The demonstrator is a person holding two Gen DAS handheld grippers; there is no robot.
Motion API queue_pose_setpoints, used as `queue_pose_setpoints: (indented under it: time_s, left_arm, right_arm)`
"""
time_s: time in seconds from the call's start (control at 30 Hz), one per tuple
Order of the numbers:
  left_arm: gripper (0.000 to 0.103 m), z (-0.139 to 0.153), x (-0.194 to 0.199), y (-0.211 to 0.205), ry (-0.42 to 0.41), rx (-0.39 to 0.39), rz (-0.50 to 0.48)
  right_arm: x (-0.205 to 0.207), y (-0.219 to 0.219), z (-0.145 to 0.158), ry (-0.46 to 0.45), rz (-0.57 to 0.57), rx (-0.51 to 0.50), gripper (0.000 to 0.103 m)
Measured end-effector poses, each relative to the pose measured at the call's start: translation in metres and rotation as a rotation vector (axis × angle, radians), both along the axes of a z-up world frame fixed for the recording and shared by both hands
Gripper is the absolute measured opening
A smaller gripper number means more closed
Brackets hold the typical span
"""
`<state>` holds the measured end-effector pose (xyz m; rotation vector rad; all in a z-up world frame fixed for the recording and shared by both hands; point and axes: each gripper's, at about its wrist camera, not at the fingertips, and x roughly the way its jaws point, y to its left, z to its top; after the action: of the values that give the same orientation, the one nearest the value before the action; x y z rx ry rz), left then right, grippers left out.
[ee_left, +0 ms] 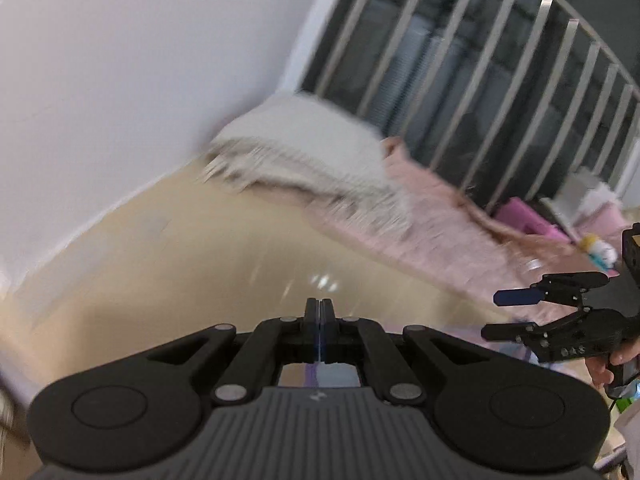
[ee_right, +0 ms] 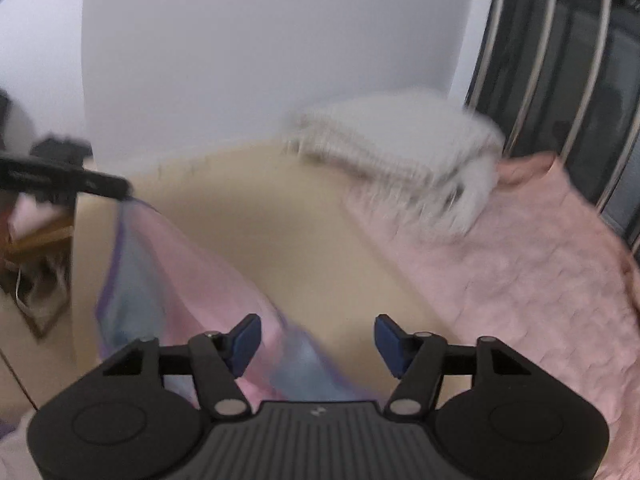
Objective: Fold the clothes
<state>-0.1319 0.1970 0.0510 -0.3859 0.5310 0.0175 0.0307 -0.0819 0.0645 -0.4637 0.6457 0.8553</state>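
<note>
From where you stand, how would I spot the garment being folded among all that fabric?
Start at the beige tabletop below the white wall. Pink quilted fabric covers its right side, with a fuzzy white knit heaped at the back. The garment is the thin pastel cloth hanging from the left gripper: smooth, pink and blue with a purple edge.

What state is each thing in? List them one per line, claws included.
Left claw: shut on the pastel garment, lifting one edge.
Right claw: open, holding nothing.
Pastel garment: pink and blue, hanging stretched from the left claw, unfolded.
White knit garment: lying in a heap, blurred.
Pink blanket: spread flat.
</note>
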Motion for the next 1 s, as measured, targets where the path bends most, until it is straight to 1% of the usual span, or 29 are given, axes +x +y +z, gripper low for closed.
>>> queue_pose_setpoints:
  time_s: [0.07, 0.13, 0.23, 0.27, 0.3, 0.33, 0.37, 0.4, 0.47, 0.6, 0.67, 0.73, 0.8, 0.83, 0.87, 0.93, 1.0]
  left_arm:
    - [0.0, -0.009, -0.011, -0.002, 0.025, -0.013, 0.028]
    - [0.0, -0.014, -0.018, -0.008, 0.032, -0.006, 0.026]
    - [0.0, -0.016, -0.022, -0.018, 0.042, 0.038, 0.025]
    - [0.0, -0.018, -0.022, -0.02, 0.046, 0.038, 0.019]
    - [0.0, -0.02, -0.023, -0.021, 0.05, 0.032, 0.013]
    - [0.0, -0.023, -0.022, -0.021, 0.056, 0.024, 0.001]
    - [0.0, -0.026, -0.021, -0.02, 0.063, 0.013, -0.01]
    - [0.0, -0.03, -0.02, -0.018, 0.073, -0.002, -0.013]
    - [0.0, -0.035, -0.017, -0.012, 0.087, -0.031, -0.002]
    - [0.0, -0.033, -0.005, 0.003, 0.081, -0.063, 0.043]
    - [0.0, -0.029, 0.001, 0.013, 0.077, -0.079, 0.093]
    - [0.0, -0.027, 0.005, 0.021, 0.077, -0.078, 0.173]
    - [0.0, -0.026, 0.006, 0.026, 0.081, -0.042, 0.269]
    - [0.0, -0.027, 0.005, 0.028, 0.083, -0.044, 0.294]
    - [0.0, -0.027, 0.003, 0.03, 0.089, -0.057, 0.31]
    - [0.001, -0.026, -0.004, 0.028, 0.075, -0.077, 0.298]
    - [0.002, -0.02, -0.006, 0.014, 0.049, -0.068, 0.233]
  right_arm:
    - [0.009, 0.012, -0.01, 0.028, -0.009, 0.0, 0.057]
    - [0.015, 0.025, -0.014, 0.039, 0.019, -0.006, 0.057]
    - [0.02, 0.047, -0.025, 0.066, 0.056, -0.088, 0.055]
    - [0.021, 0.055, -0.029, 0.075, 0.069, -0.116, 0.046]
    - [0.02, 0.057, -0.03, 0.085, 0.079, -0.109, 0.042]
    - [0.019, 0.058, -0.032, 0.103, 0.084, -0.101, 0.022]
    - [0.018, 0.059, -0.033, 0.121, 0.088, -0.092, 0.0]
    - [0.016, 0.06, -0.034, 0.113, 0.085, -0.098, 0.002]
    - [0.013, 0.064, -0.034, 0.083, 0.078, -0.111, 0.001]
    - [0.022, 0.086, -0.011, -0.045, 0.025, -0.04, 0.0]
    - [0.032, 0.099, 0.0, -0.102, -0.001, 0.01, 0.0]
    - [0.053, 0.121, 0.007, -0.105, 0.014, 0.069, 0.0]
    - [0.071, 0.146, 0.003, -0.09, 0.026, 0.1, 0.002]
    - [0.078, 0.161, -0.002, -0.086, 0.054, 0.082, 0.006]
    - [0.079, 0.166, -0.004, -0.087, 0.048, 0.039, 0.015]
    - [0.08, 0.176, -0.007, -0.088, 0.034, -0.048, 0.022]
    - [0.068, 0.142, 0.009, -0.106, 0.016, 0.01, 0.025]
